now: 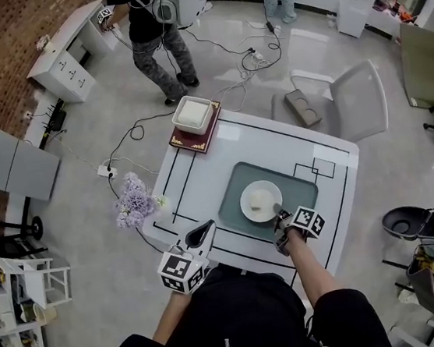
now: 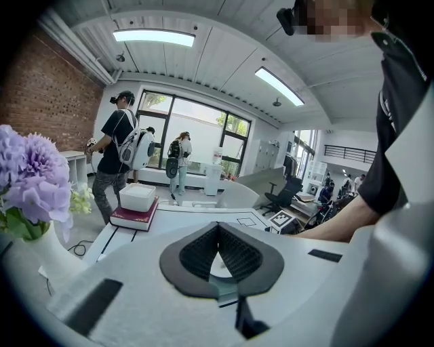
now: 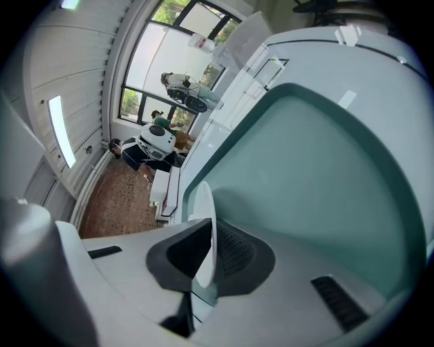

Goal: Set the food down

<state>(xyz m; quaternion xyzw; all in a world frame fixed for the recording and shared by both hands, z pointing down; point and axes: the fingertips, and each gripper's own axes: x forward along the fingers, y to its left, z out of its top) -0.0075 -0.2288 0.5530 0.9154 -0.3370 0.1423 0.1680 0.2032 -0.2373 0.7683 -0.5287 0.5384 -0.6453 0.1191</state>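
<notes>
A white plate (image 1: 260, 201) with a pale piece of food (image 1: 261, 198) on it lies over the green placemat (image 1: 234, 186) on the white table (image 1: 292, 148). My right gripper (image 1: 280, 217) is shut on the plate's near right rim. In the right gripper view the plate (image 3: 205, 230) shows edge-on between the jaws, with the placemat (image 3: 319, 169) beyond it. Whether the plate touches the mat I cannot tell. My left gripper (image 1: 206, 229) is over the table's front left part, shut and empty. In its own view the left gripper (image 2: 218, 227) has its pads meeting.
A white box (image 1: 194, 115) sits on a dark red book (image 1: 195, 140) at the table's far left corner. Purple flowers (image 1: 132, 199) stand off the left edge. A grey chair (image 1: 349, 97) is at the far right. A person (image 1: 154, 35) stands beyond the table among floor cables.
</notes>
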